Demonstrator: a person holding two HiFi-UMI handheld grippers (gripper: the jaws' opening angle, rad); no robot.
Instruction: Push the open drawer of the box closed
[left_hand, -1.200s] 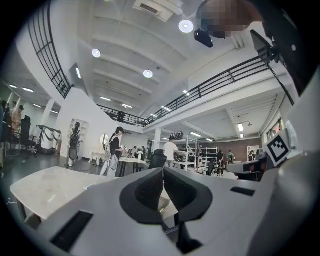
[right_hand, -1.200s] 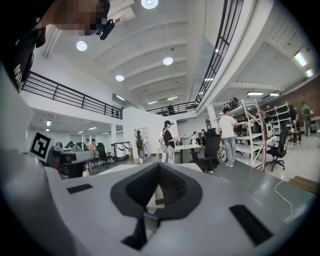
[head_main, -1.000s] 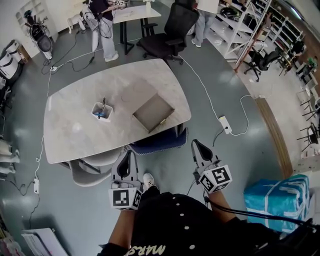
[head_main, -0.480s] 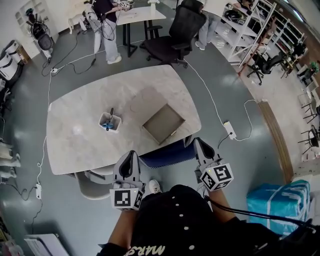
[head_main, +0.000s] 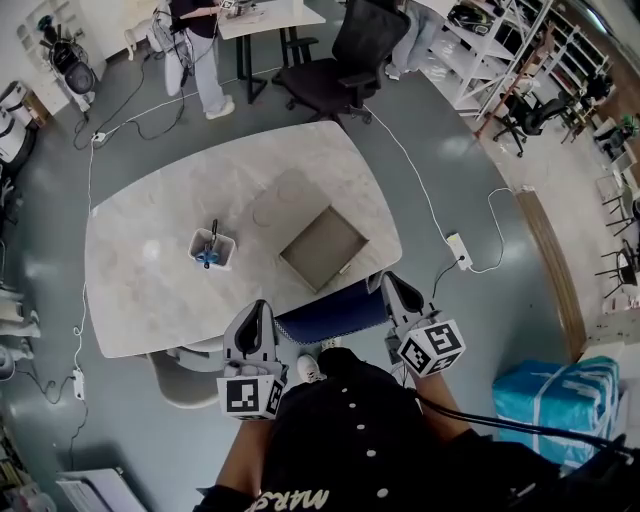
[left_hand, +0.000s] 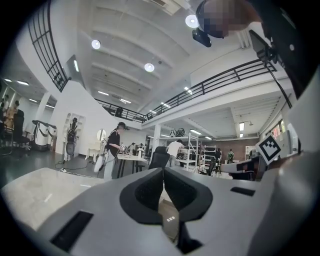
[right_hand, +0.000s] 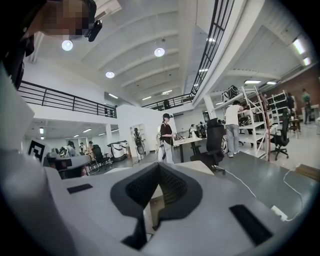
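With your left claw (head_main: 259, 305) and right claw (head_main: 389, 281) both pressed together and empty, push flat on the front of the stiff, light-looking box (head_main: 322, 248), which may slide on the bench (head_main: 150, 290).

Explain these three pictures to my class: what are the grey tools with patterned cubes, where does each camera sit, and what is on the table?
No robot here: a person holds a two-jaw tool in each hand. The head view looks down from a camera on the person's head, showing the left gripper and the right gripper in front of the body. The other two views come from cameras riding on each gripper, looking along its jaws. Both pairs of jaws are together and hold nothing. On the table lie a flat grey-brown box and a small white holder with a few small things in it. Neither gripper touches them.
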